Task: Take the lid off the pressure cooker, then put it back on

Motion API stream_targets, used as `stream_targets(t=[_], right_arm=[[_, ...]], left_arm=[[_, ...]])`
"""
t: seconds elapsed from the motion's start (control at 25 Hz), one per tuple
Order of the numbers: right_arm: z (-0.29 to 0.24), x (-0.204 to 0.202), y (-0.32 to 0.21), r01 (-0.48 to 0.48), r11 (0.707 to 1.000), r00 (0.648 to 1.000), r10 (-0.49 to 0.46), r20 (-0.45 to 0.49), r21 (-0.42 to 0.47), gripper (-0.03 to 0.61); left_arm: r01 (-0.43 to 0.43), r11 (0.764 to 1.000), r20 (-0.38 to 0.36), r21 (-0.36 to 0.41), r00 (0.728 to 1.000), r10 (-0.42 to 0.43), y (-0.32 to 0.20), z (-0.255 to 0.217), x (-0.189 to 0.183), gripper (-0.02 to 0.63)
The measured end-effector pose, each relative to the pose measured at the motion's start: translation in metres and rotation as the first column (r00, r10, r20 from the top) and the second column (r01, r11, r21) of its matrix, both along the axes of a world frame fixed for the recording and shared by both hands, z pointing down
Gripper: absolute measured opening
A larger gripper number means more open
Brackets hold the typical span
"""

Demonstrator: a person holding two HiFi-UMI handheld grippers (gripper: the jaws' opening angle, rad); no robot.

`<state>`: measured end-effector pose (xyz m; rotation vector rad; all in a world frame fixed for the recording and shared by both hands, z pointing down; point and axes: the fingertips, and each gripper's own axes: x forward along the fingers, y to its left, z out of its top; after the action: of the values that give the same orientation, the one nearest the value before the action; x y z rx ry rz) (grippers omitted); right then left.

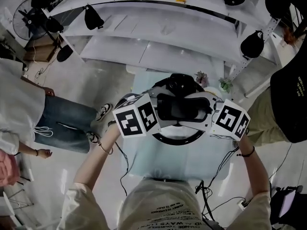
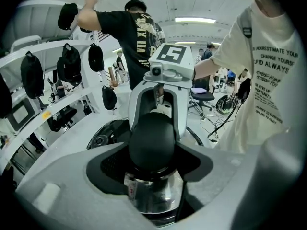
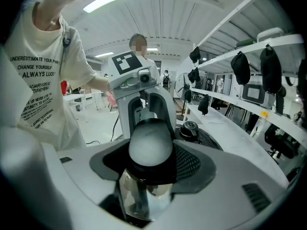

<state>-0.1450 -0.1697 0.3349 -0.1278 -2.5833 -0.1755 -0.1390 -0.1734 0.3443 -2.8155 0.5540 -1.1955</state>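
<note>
The pressure cooker lid [image 1: 178, 139] is black with a pale rim and sits in the middle of the head view, over a light blue table [image 1: 158, 164]. Its black handle knob [image 2: 152, 138] rises on a shiny metal stem [image 2: 153, 193]. My left gripper [image 1: 160, 110] and right gripper [image 1: 206, 111] face each other across the knob, each closed around it from its own side. The knob [image 3: 150, 145] fills the notch between the right gripper's jaws. A small valve [image 3: 191, 127] shows on the lid's dark top. The lid hides the cooker's body.
Curved white shelves [image 1: 163, 28] with hanging black caps stand behind the table. One person in jeans [image 1: 62, 123] stands at the left, another in a black shirt [image 1: 290, 104] at the right. Cables [image 1: 211, 186] trail on the floor. A fan [image 1: 29, 16] stands far left.
</note>
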Motion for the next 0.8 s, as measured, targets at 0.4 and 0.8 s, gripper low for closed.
stream_targets(t=[0.4, 0.8], right_arm=[[0.014, -0.011, -0.033, 0.04, 0.994, 0.999, -0.041, -0.008, -0.101, 0.276], [0.028, -0.013, -0.036, 0.064, 0.979, 0.998, -0.068, -0.015, -0.191, 0.276]], left_arm=[[0.023, 0.996, -0.033, -0.081, 0.999, -0.026, -0.033, 0.011, -0.009, 0.291], [0.036, 0.985, -0.051, -0.167, 0.998, -0.045, -0.035, 0.025, -0.011, 0.291]])
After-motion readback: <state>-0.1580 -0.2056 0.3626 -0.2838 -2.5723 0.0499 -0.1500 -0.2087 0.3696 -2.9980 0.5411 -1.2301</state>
